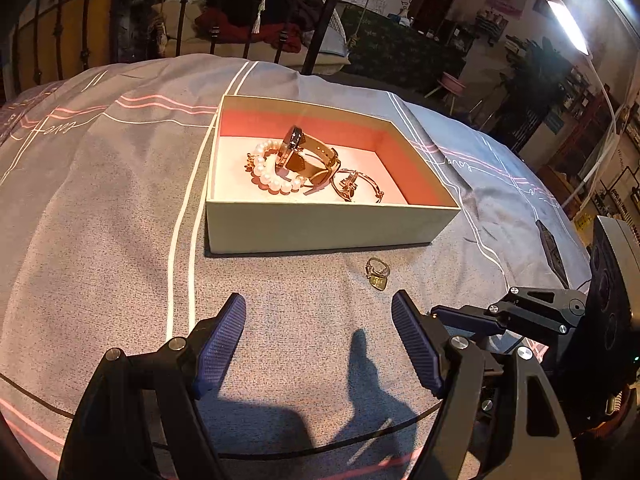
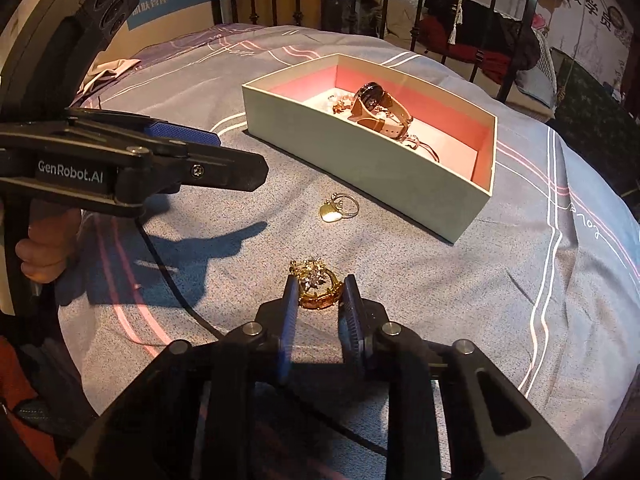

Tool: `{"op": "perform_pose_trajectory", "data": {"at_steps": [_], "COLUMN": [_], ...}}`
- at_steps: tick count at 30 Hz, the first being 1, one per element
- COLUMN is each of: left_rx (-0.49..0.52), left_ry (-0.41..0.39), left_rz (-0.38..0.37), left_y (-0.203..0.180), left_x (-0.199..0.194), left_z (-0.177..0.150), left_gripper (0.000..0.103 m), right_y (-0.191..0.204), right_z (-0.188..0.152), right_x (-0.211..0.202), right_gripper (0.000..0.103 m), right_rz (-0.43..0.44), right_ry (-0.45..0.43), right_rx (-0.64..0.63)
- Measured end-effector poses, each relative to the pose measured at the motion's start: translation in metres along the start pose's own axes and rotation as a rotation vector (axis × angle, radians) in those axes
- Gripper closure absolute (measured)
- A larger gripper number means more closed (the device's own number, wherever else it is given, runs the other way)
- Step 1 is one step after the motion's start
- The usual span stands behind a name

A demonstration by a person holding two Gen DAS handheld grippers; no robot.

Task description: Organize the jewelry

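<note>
Nearest to me, the right gripper (image 2: 319,294) had its two blue pads pinched against the sides of a gold bracelet (image 2: 318,287) that lay on the grey bedspread (image 2: 460,280), a sparkly ornament on its far side. The left gripper (image 1: 318,334) hovered over bare cloth with its jaws spread wide and nothing between them (a hand (image 2: 44,246) showed under its handle in the right view). A little farther on, a gold ring with a heart charm (image 2: 339,208) sat alone on the bedspread, just short of the box's near wall. Beyond it stood the open box (image 1: 332,226), pale outside and pink inside, holding a pearl bracelet (image 1: 269,168) at the left, a watch (image 1: 306,154) on a tan strap in the middle, and a thin gold bangle (image 1: 356,186) at the right.
</note>
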State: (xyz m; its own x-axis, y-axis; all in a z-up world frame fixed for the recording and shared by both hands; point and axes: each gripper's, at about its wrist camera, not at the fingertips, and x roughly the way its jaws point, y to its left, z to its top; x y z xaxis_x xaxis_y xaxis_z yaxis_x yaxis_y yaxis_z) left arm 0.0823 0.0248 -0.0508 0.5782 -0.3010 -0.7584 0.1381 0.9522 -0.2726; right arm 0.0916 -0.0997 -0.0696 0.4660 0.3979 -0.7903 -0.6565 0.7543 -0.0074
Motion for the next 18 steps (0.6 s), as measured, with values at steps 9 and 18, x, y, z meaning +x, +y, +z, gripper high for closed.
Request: {"op": "perform_pose_trajectory", "data": {"at_steps": [9, 18], "left_rx": [-0.031, -0.032], "left_ry": [-0.026, -0.017], "left_rz": [0.007, 0.002], "left_y": [0.009, 0.008], "left_x": [-0.010, -0.006], "left_z": [0.006, 0.005], "left_gripper": [0.030, 0.030], "right_y": [0.002, -0.018], "right_z": [0.015, 0.008], "right_x": [-0.003, -0.010], "right_gripper": [0.079, 0.079], "right_rz": [0.005, 0.130], "right_ry": [-0.050, -0.172], "right_rx": [0.022, 0.200]}}
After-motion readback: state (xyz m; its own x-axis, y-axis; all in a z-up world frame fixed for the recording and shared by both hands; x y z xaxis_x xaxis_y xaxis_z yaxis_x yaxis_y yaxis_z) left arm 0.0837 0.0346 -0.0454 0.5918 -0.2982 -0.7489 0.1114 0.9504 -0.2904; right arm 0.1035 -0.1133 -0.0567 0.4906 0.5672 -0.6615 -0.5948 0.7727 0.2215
